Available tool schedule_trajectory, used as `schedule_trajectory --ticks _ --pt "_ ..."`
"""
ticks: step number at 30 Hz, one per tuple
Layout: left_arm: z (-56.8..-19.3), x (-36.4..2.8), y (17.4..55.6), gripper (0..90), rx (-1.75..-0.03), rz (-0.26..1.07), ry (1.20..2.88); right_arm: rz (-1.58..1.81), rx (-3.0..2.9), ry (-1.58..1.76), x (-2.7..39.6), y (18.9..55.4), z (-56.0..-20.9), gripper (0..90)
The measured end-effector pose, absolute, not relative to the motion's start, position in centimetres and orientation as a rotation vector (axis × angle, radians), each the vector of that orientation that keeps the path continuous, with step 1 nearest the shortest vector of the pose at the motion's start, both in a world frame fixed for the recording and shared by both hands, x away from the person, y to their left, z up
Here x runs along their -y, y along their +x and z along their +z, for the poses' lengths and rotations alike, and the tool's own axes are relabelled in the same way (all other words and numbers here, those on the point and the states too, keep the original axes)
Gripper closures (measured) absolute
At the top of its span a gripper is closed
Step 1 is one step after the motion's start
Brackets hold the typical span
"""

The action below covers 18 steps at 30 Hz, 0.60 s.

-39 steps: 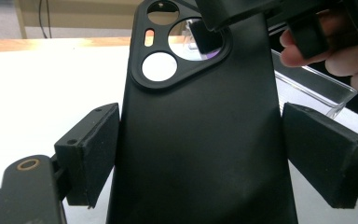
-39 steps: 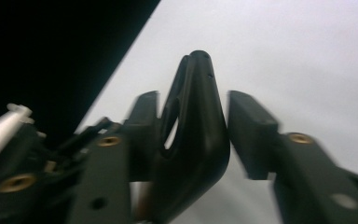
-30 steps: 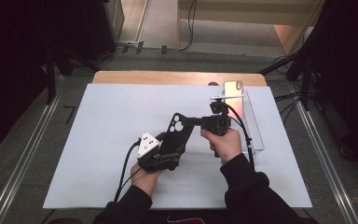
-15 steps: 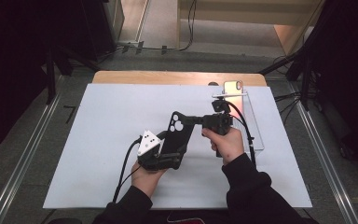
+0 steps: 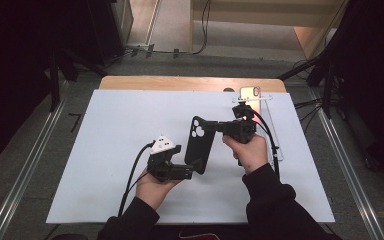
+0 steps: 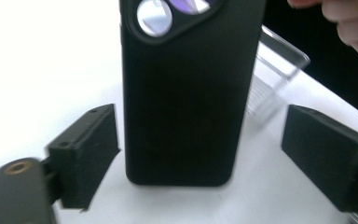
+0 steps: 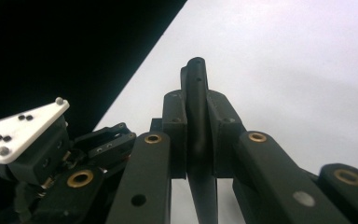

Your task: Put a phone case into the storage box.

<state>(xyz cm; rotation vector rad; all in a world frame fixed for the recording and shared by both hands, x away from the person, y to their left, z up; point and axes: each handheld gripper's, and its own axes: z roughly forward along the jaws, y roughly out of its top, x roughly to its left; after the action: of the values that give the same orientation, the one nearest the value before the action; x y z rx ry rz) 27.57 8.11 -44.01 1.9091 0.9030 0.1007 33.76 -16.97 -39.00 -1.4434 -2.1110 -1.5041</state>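
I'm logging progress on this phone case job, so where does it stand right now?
Done: the black phone case is off the table, pinched edge-on by the right gripper. In hand: the left gripper has its jaws spread either side of the case's lower end, with gaps on both sides. Left, probably: closing the left jaws on it, then dealing with the phone propped on the clear stand.

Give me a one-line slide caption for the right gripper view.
Right gripper clamps a black phone case edge-on between its fingers above the white table.
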Motion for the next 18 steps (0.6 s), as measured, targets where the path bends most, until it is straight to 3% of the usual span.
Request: schedule_trajectory --ticks 6,8,12,14,18 --pt "-43.5 -8.0 28.2 14.3 -0.904 -0.011 2.015 -1.521 2.192 -1.436 17.2 33.5 -38.8 77.4" --pt "-43.4 -8.2 28.4 19.1 -0.887 -0.053 2.045 -1.524 2.214 -1.431 17.3 33.4 -38.7 77.4" --pt "-42.8 -8.7 28.9 20.6 -0.877 -0.111 2.054 -1.531 2.261 -1.403 17.5 33.3 -38.6 77.4" --pt "-42.6 -8.9 29.3 27.2 -0.863 -0.156 2.072 -1.533 2.295 -1.349 17.7 33.2 -38.5 77.5" --pt "-42.3 -9.2 29.6 27.3 -0.823 -0.137 2.123 -1.535 2.364 -1.254 17.9 32.9 -38.2 77.5"
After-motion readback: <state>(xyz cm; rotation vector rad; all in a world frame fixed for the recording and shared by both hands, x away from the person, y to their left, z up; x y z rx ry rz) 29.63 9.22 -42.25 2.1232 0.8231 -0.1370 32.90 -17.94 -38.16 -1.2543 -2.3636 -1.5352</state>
